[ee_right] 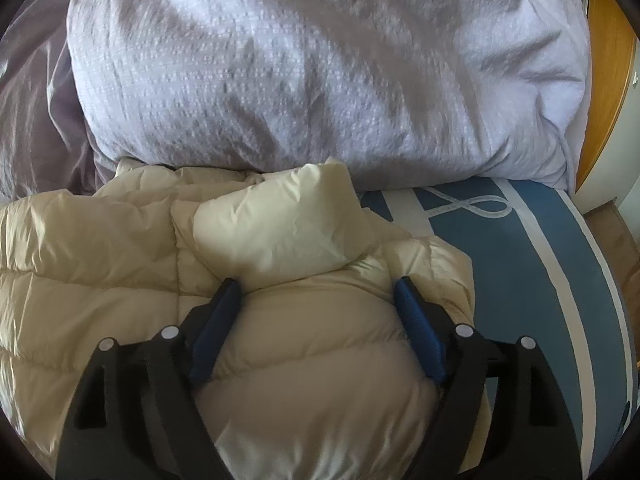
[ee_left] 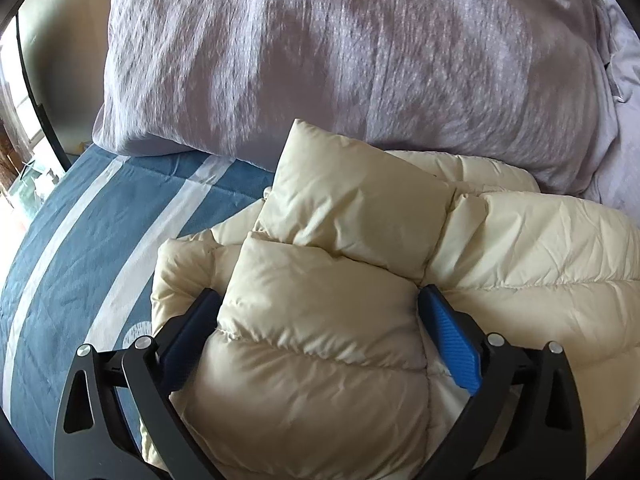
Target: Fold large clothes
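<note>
Cream puffer jacket (ee_left: pixel 344 240) lies on a bed, on a blue bedspread with white stripes (ee_left: pixel 92 232), its far edge tucked against a lilac-grey pillow (ee_left: pixel 340 56) at 12 o'clock. Left wrist view: left gripper (ee_left: pixel 320 300) stands with jaws wide, straddling a folded sleeve section of the jacket; dark pad at 9 o'clock of the bulge, blue pad (ee_left: pixel 456 340) at 3 o'clock. Padding fills the gap between them, left pad sits against the fabric, right pad just beside it; no clear squeeze visible, so it reads as open around the sleeve, not clamped. Rest of the jacket body spreads to 3 o'clock of this gripper, bedspread to 9 o'clock. Right wrist view: right gripper (ee_right: pixel 318 292) also spread, somewhat narrower, astride another puffed sleeve section. Both blue pads (ee_right: pixel 416 328) lie along the flanks of the bulge, touching or nearly so; cannot tell whether they press. A brighter sleeve end (ee_right: pixel 276 224) sits at 12 o'clock of the fingertips, the pillow beyond it. Jacket body extends to 9 o'clock, bedspread to 3 o'clock, with a wooden panel (ee_right: pixel 604 80) at the far right edge.
</note>
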A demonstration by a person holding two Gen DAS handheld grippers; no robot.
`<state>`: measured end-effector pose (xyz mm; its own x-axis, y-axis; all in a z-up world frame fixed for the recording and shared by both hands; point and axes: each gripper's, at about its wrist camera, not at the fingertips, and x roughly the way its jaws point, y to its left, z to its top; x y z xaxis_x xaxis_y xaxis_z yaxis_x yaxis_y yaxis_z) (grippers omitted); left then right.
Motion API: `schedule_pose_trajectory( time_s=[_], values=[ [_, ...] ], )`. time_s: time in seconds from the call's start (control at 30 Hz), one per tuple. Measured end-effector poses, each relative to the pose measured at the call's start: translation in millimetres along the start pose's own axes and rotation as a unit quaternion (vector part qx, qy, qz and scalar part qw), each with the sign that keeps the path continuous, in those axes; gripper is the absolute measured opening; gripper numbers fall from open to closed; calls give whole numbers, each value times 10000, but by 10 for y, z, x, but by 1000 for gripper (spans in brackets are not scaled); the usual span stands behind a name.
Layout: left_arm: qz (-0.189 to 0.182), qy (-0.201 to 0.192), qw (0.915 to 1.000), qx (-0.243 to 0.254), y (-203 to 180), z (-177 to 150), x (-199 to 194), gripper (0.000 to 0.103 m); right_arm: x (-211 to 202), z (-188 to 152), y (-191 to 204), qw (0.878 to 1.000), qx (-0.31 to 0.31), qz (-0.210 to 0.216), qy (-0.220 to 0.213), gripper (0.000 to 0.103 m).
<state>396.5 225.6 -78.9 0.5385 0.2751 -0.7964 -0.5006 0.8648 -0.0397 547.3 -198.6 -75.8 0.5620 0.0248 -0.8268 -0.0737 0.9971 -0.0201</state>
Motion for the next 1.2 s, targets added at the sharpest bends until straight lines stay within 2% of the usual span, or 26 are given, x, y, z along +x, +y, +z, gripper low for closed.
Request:
schedule_pose_trajectory(
  time_s=[0.43, 0.63, 0.7, 0.83, 1.0, 1.1, 1.2],
  values=[
    [6, -19, 10000, -4, -55, 181, 222, 102, 60, 74, -87, 9999, 79, 78, 55, 83],
    [-171, -7, 9998, -52, 52, 143, 43, 102, -188, 58, -347, 9983, 371, 446, 56, 83],
    [-223, -110, 9997, -54, 147, 113, -129, 102, -373, -4, -493, 9966, 540, 612, 52, 84],
    [-302, -254, 9991, -154, 406, 32, -418, 102, -660, -159, -754, 9951, 722, 657, 153, 85],
    [-385, 0, 9989, -271, 608, -148, -464, 102, -789, -468, -962, 9918, 937, 733, 465, 85],
    [-502, 187, 9978, -387, 706, -261, -475, 101, -826, -655, -1103, 9874, 1123, 915, 631, 85],
    [-617, 395, 9961, -499, 745, -361, -397, 100, -786, -769, -1072, 9845, 1208, 1035, 744, 85]
  ],
)
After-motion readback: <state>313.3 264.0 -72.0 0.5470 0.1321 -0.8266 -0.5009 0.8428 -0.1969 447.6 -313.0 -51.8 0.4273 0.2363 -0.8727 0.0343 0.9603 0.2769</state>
